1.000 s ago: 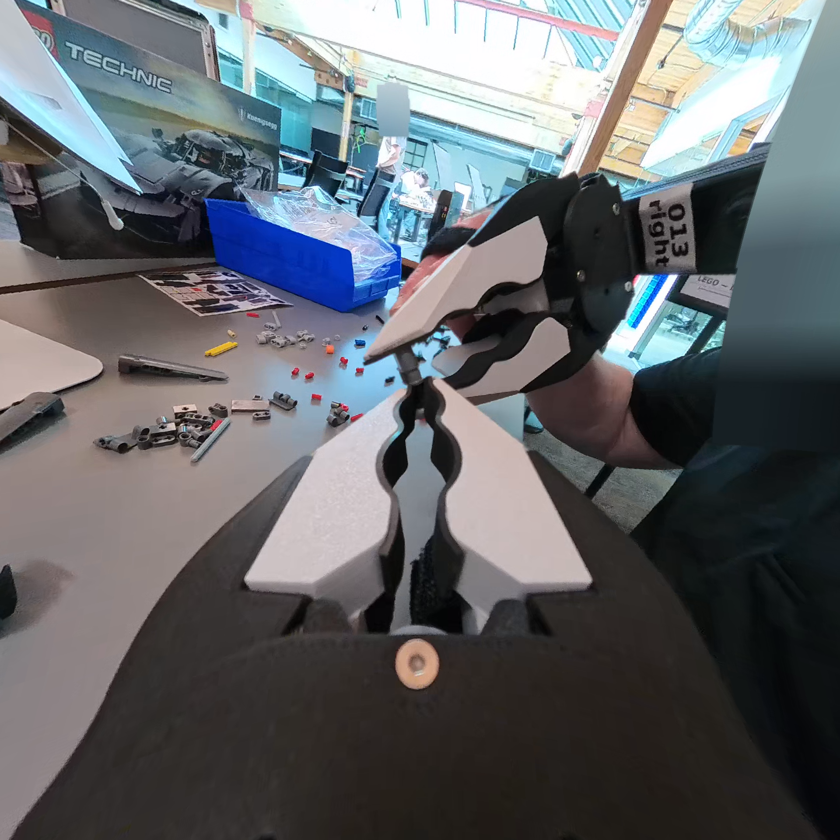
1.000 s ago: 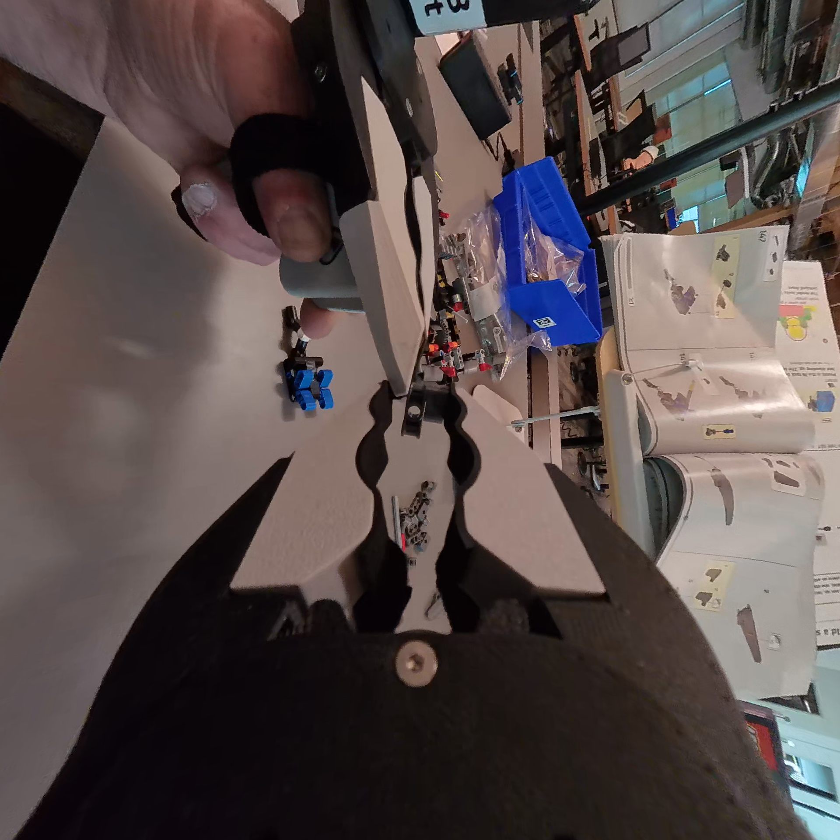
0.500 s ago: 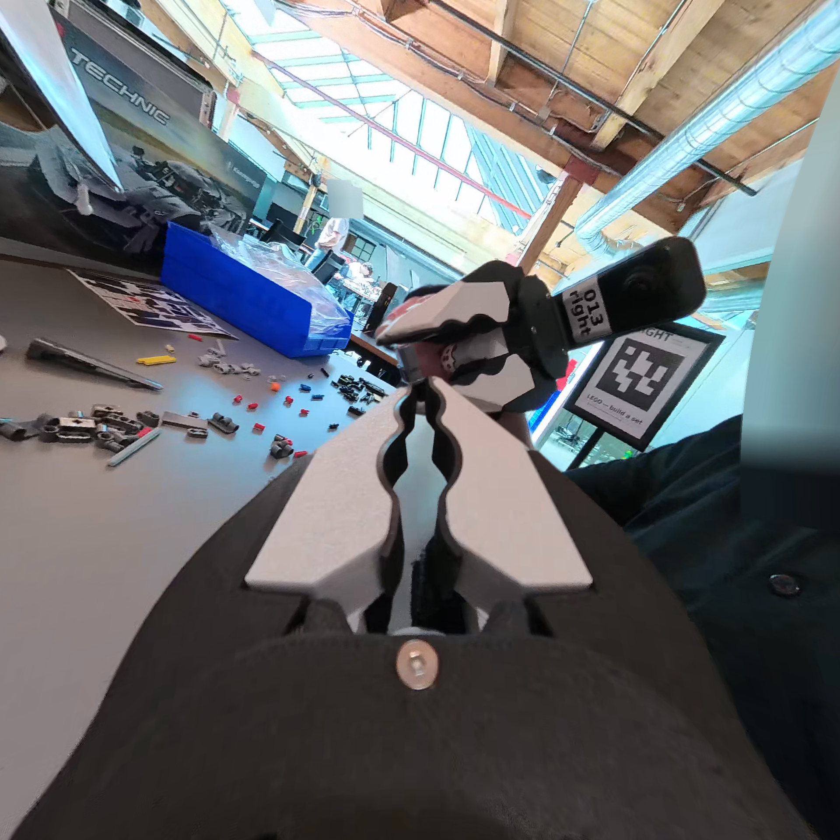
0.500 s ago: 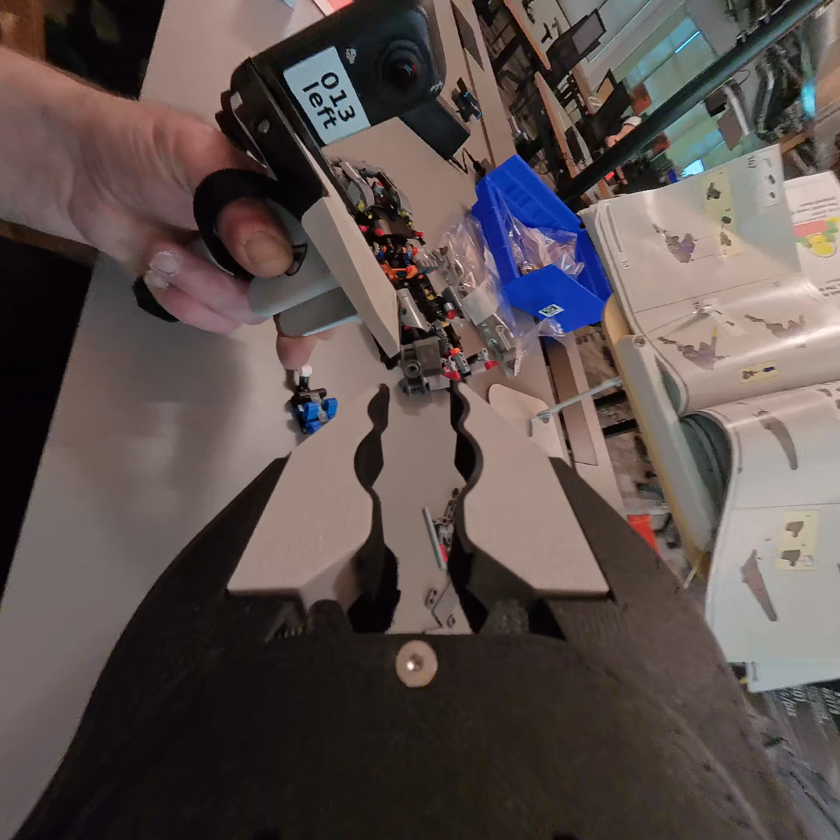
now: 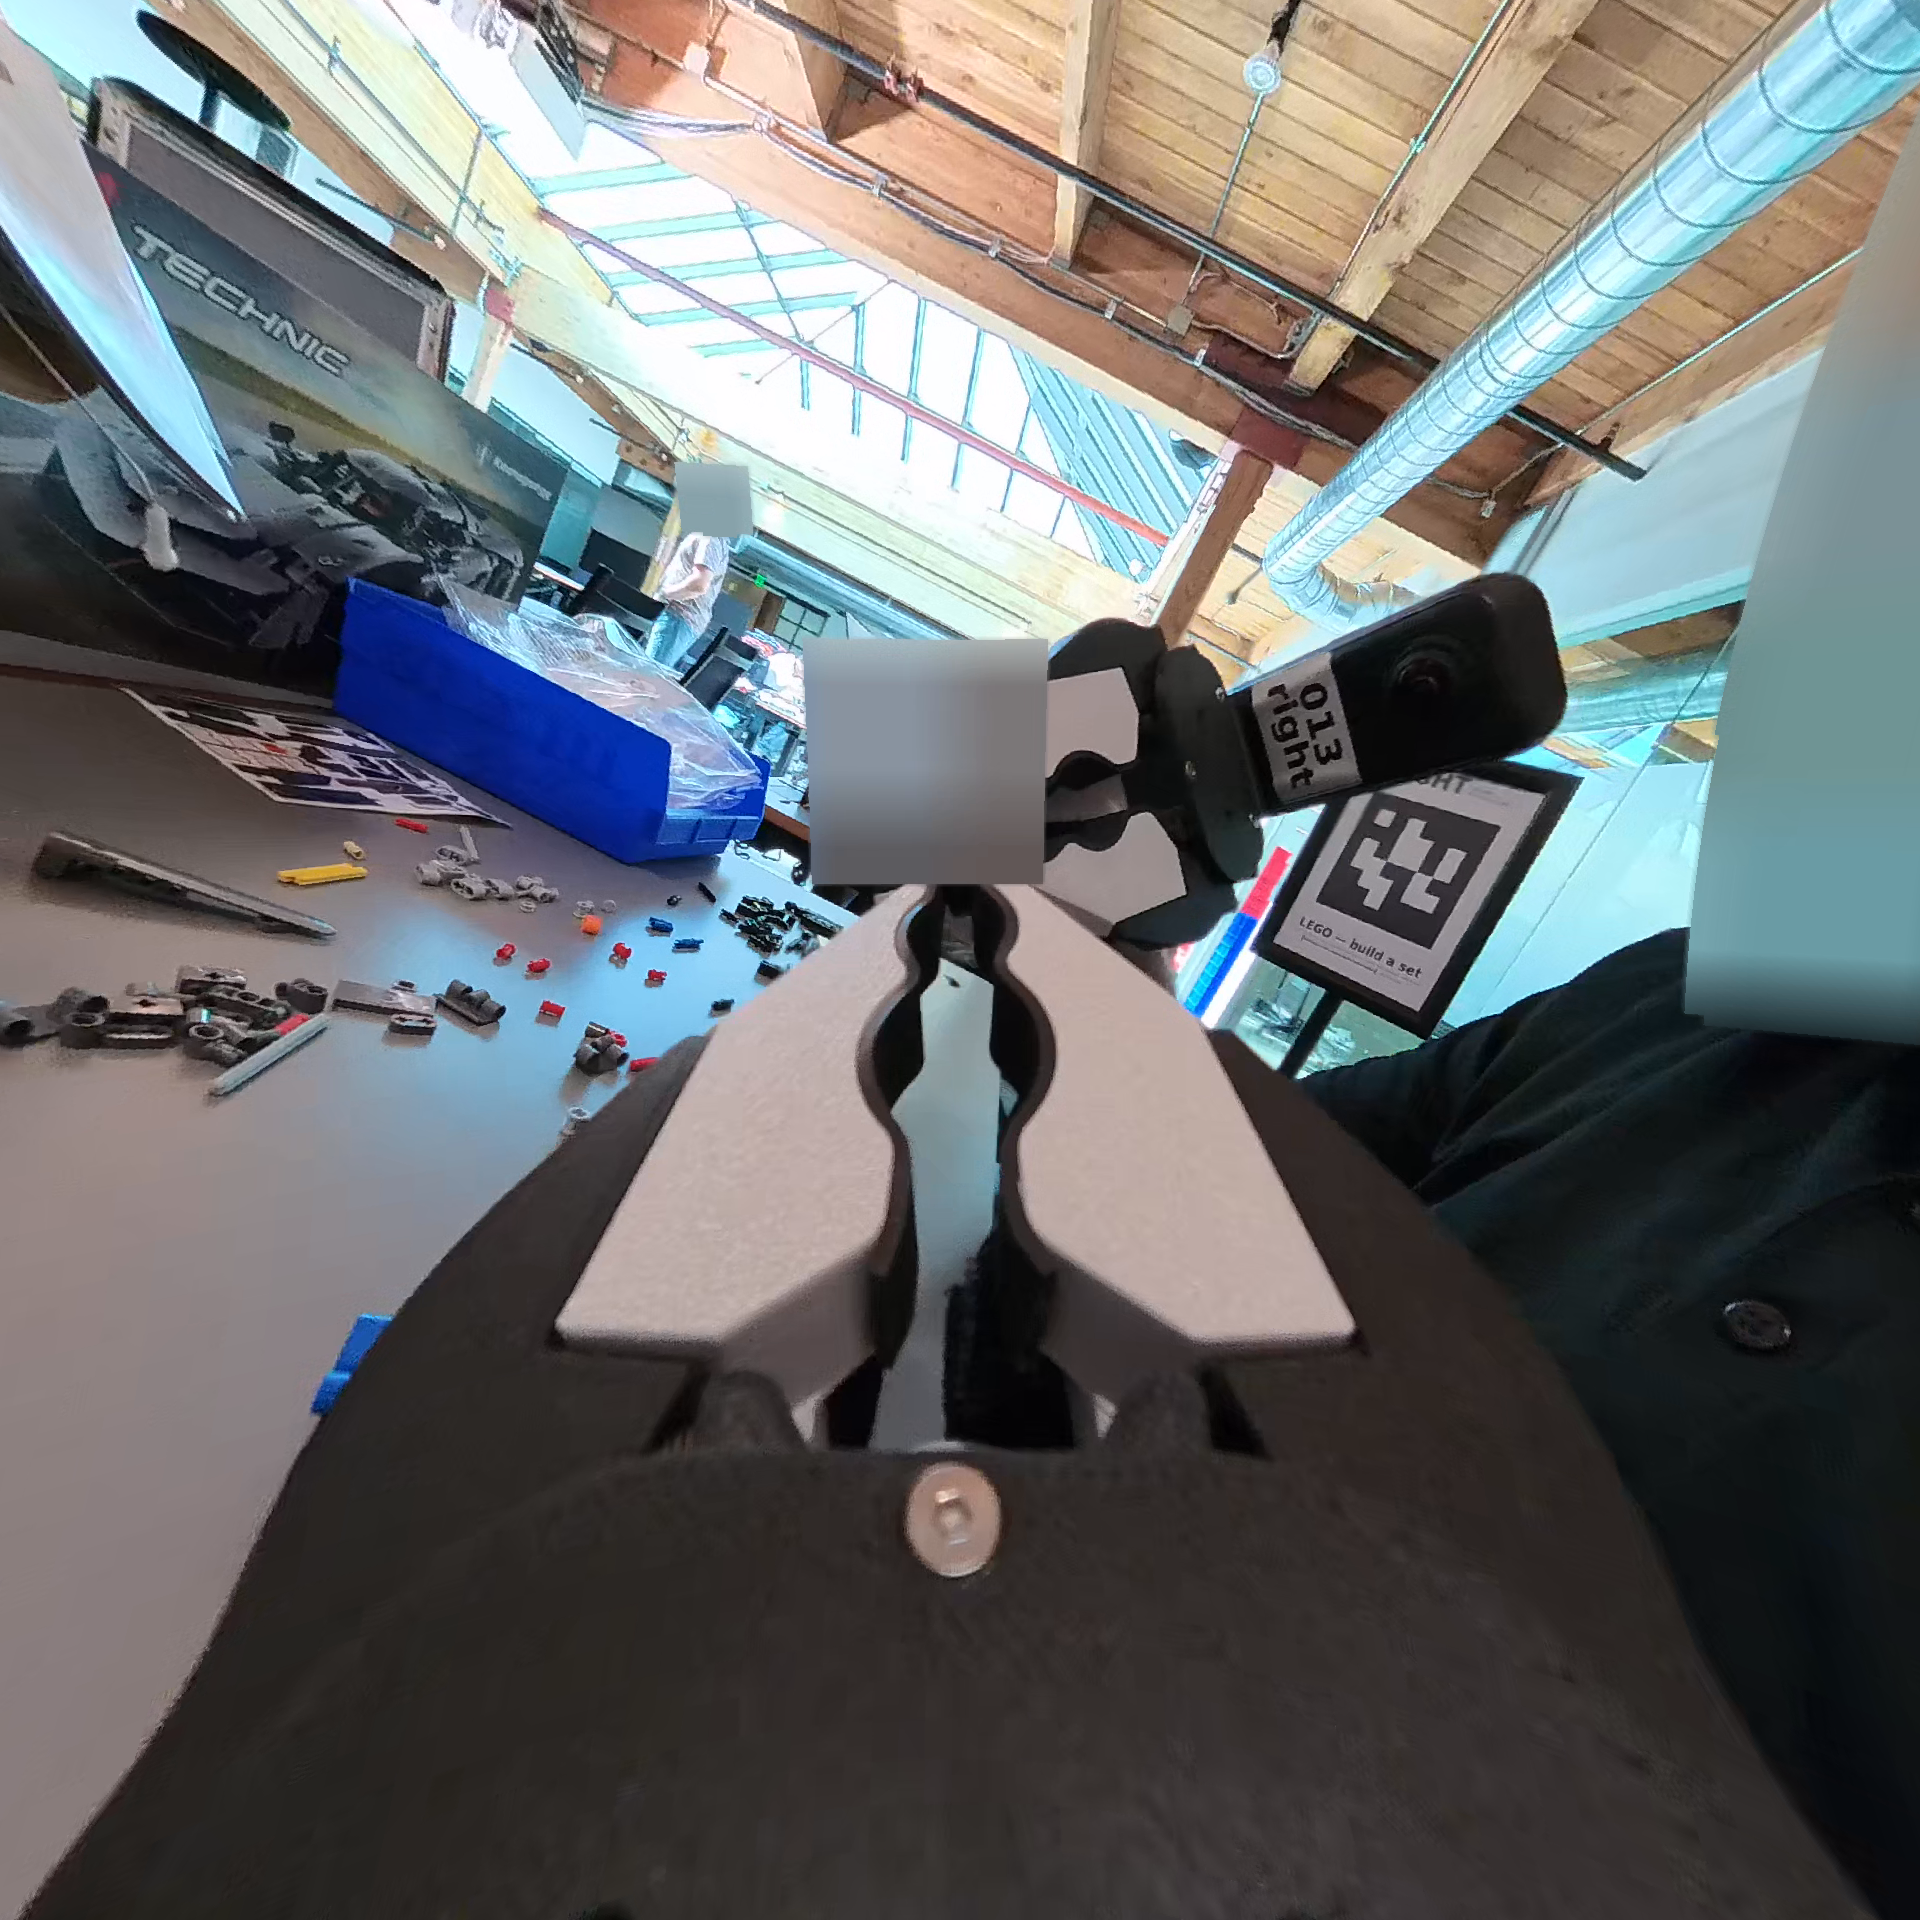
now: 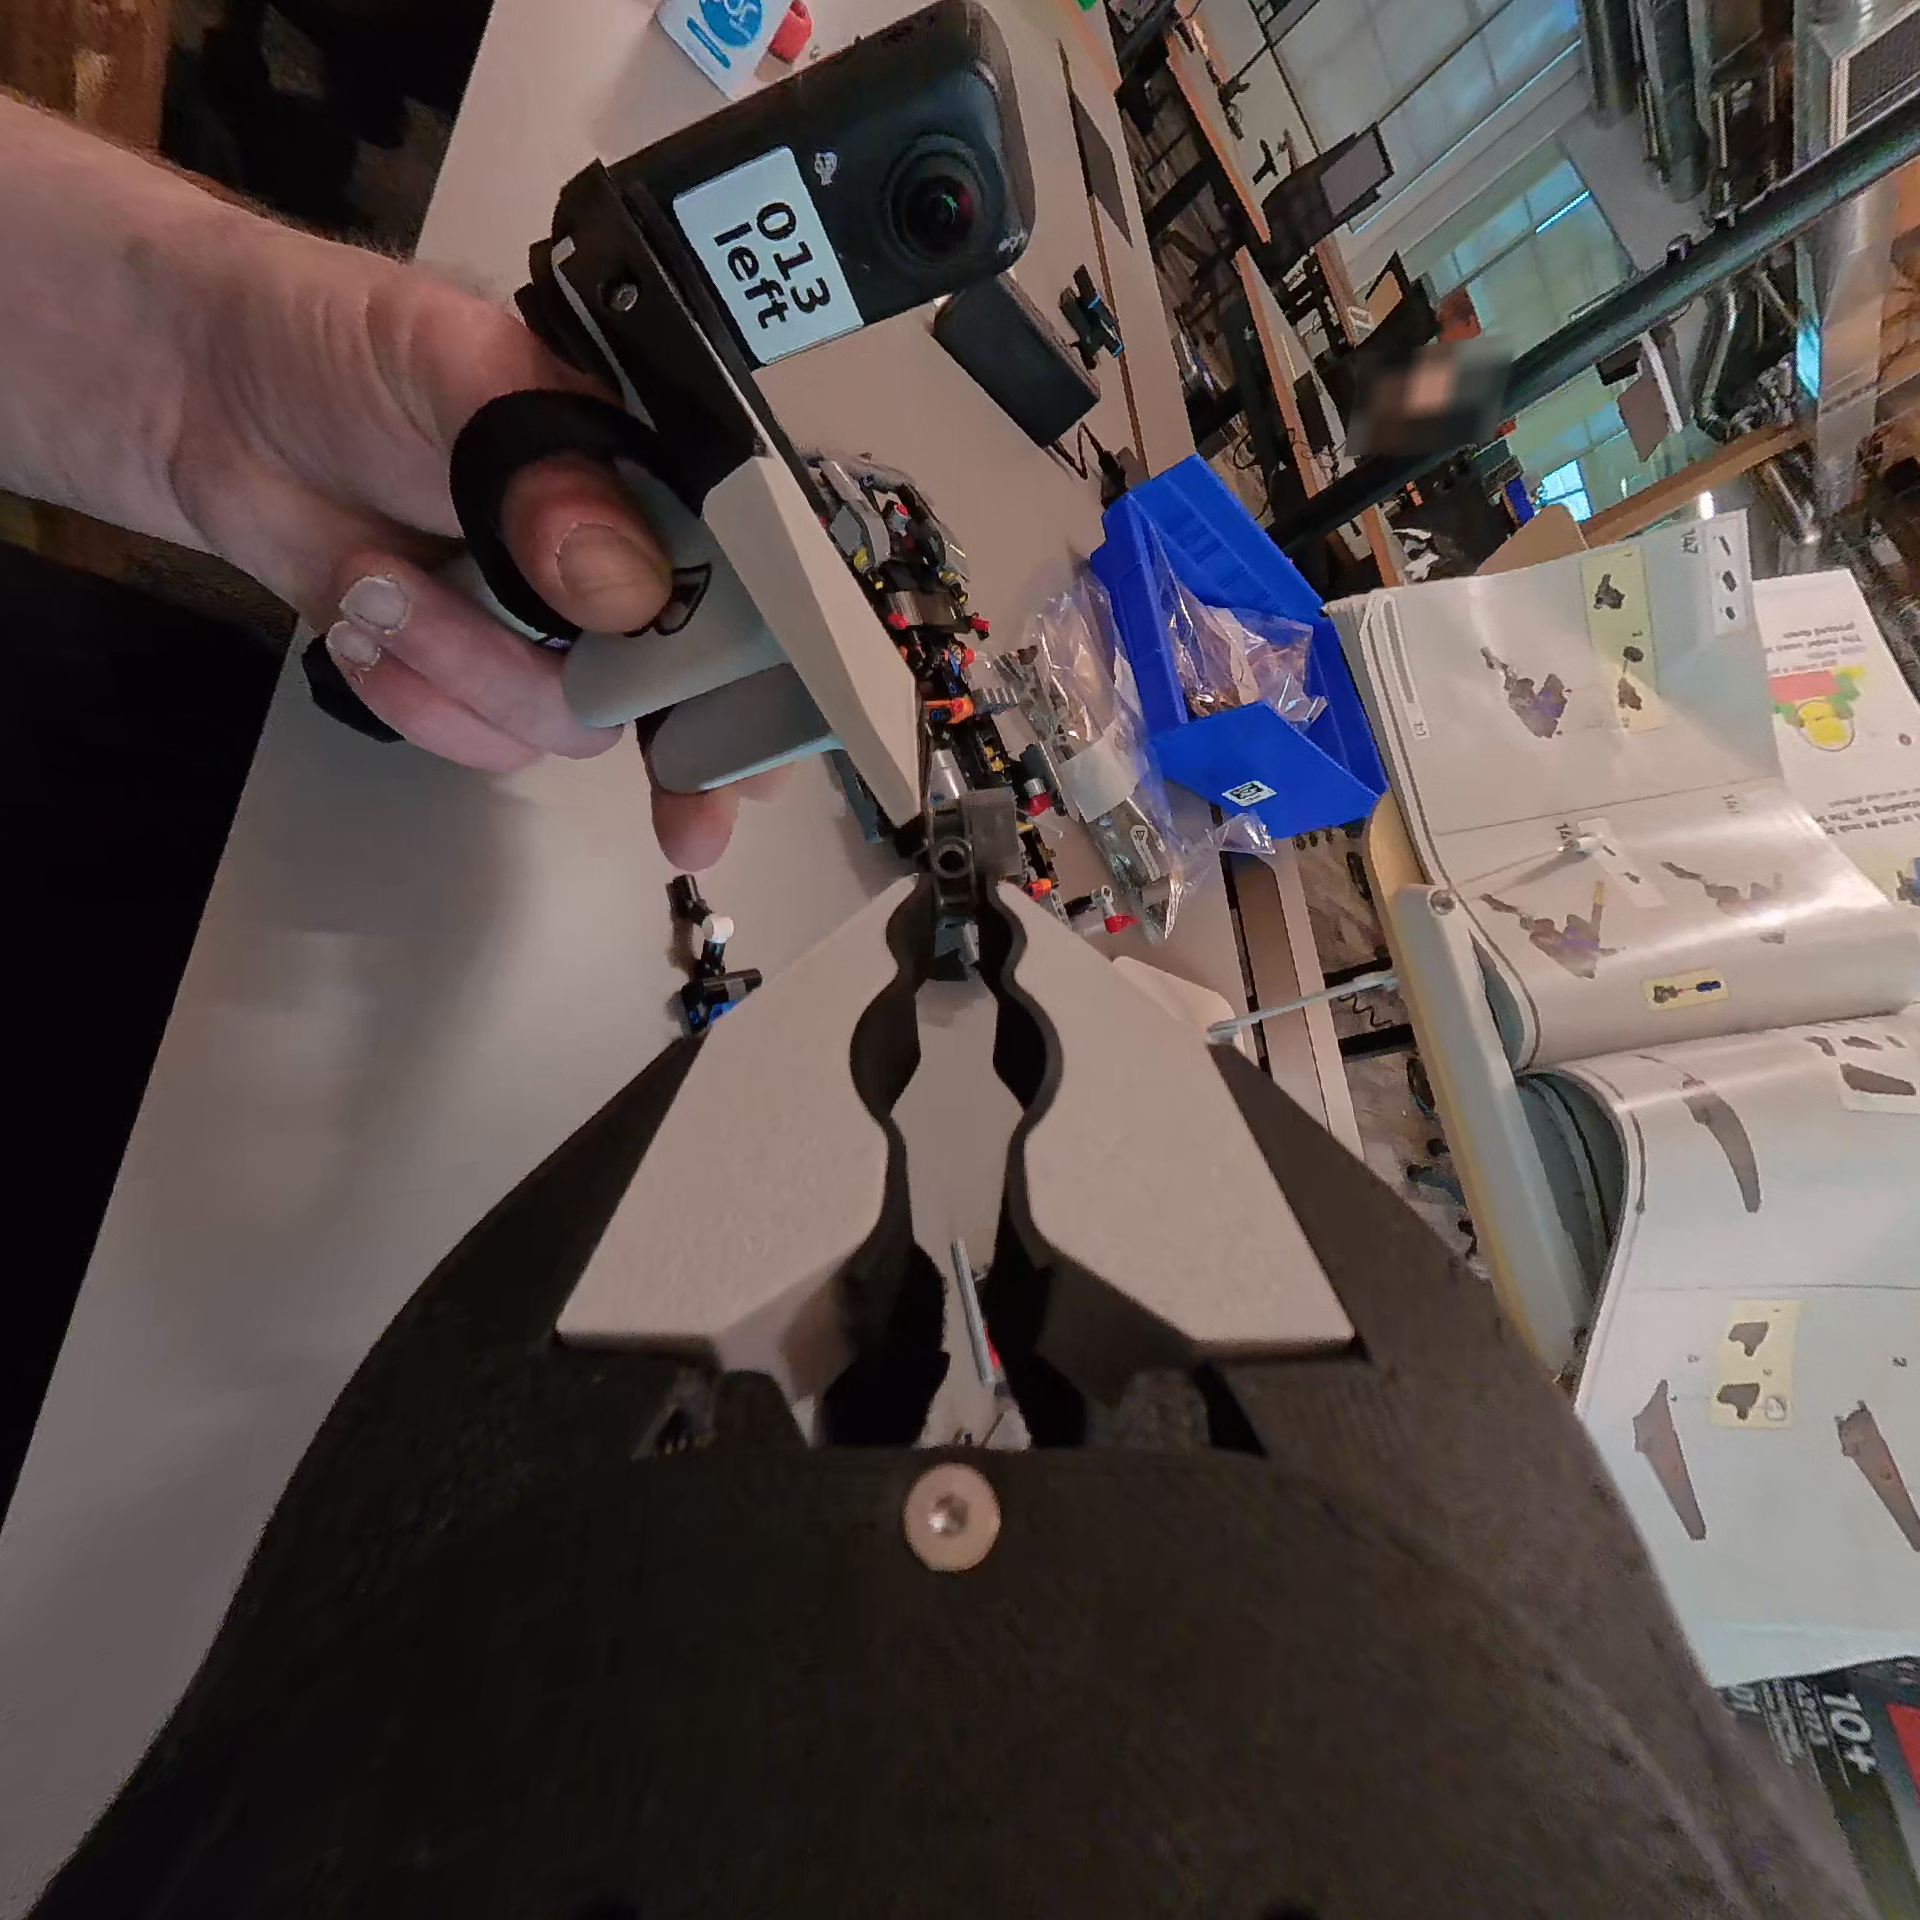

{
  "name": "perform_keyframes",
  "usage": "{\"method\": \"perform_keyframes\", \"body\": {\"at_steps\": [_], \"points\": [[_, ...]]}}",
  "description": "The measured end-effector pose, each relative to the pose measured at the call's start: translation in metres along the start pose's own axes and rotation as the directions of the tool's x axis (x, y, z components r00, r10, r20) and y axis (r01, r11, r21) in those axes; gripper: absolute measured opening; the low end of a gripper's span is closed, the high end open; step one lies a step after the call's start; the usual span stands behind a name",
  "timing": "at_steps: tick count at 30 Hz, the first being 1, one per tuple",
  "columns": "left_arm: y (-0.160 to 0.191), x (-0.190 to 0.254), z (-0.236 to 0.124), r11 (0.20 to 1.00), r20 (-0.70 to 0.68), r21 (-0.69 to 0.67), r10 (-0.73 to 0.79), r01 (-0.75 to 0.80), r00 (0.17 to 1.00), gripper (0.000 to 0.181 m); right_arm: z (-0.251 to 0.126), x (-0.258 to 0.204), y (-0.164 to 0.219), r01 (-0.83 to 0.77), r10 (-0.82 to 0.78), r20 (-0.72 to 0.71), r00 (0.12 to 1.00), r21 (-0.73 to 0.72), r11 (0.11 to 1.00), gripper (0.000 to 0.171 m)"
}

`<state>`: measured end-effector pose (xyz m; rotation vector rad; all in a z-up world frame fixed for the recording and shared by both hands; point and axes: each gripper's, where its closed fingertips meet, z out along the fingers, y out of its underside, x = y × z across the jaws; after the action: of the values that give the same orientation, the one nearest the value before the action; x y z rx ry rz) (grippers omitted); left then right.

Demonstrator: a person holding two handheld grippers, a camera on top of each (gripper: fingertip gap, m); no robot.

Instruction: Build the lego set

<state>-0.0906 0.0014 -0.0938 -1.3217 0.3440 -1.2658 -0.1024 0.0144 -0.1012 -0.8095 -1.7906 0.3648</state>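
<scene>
My left gripper (image 5: 951, 906) is shut on a small dark lego piece (image 5: 952, 925) held above the table; a blurred patch hides what lies just past its tips. My right gripper (image 6: 951, 914) is shut on a dark grey lego connector (image 6: 951, 868) with a round hole. The two grippers meet tip to tip in the air. The left gripper (image 6: 916, 816) comes in from the upper left in the right wrist view, held by a hand. The right gripper (image 5: 1107, 790) shows beyond the patch in the left wrist view. I cannot tell whether the two pieces are joined.
A partly built model (image 6: 914, 582) lies on the table (image 5: 208, 1195). Nearby are a blue bin (image 5: 520, 748) with plastic bags, several loose grey and red pieces (image 5: 208, 1013), a small blue assembly (image 6: 717, 1003), an open instruction book (image 6: 1621, 831), the set's box (image 5: 260, 436) and a framed sign (image 5: 1403, 894). Both grippers' tips are close together, under 4 cm apart.
Both grippers have stayed tip to tip and shut. They have risen and tilted: the left view now points more at the ceiling, and the right gripper has turned its camera end up.
</scene>
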Motion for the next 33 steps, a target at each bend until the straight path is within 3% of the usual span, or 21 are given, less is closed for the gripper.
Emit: {"method": "perform_keyframes", "body": {"at_steps": [4,12,18,24,33], "points": [[-0.006,0.001,-0.01,0.998,0.048,0.009,0.067,-0.067,0.997,0.005,0.008,0.0,-0.008,-0.003,0.003,0.009,1.0,0.013,1.0,0.005],[-0.023,0.004,-0.03,0.987,0.092,0.056,0.144,-0.149,0.985,0.026,0.011,-0.003,-0.008,-0.063,0.061,0.067,0.996,0.026,0.998,0.004],[-0.02,-0.021,-0.051,0.928,0.25,-0.109,0.371,-0.355,0.894,0.024,0.001,-0.011,0.023,-0.127,0.134,0.17,0.976,-0.055,0.99,0.005],[-0.02,-0.045,-0.069,0.828,0.32,-0.263,0.559,-0.495,0.765,0.019,-0.011,-0.046,0.076,-0.152,0.229,0.415,0.881,-0.21,0.966,0.005],[-0.018,-0.062,-0.073,0.799,0.353,-0.289,0.6,-0.527,0.718,0.017,-0.007,-0.092,0.132,-0.011,0.281,0.652,0.704,-0.386,0.922,0.005]]}}
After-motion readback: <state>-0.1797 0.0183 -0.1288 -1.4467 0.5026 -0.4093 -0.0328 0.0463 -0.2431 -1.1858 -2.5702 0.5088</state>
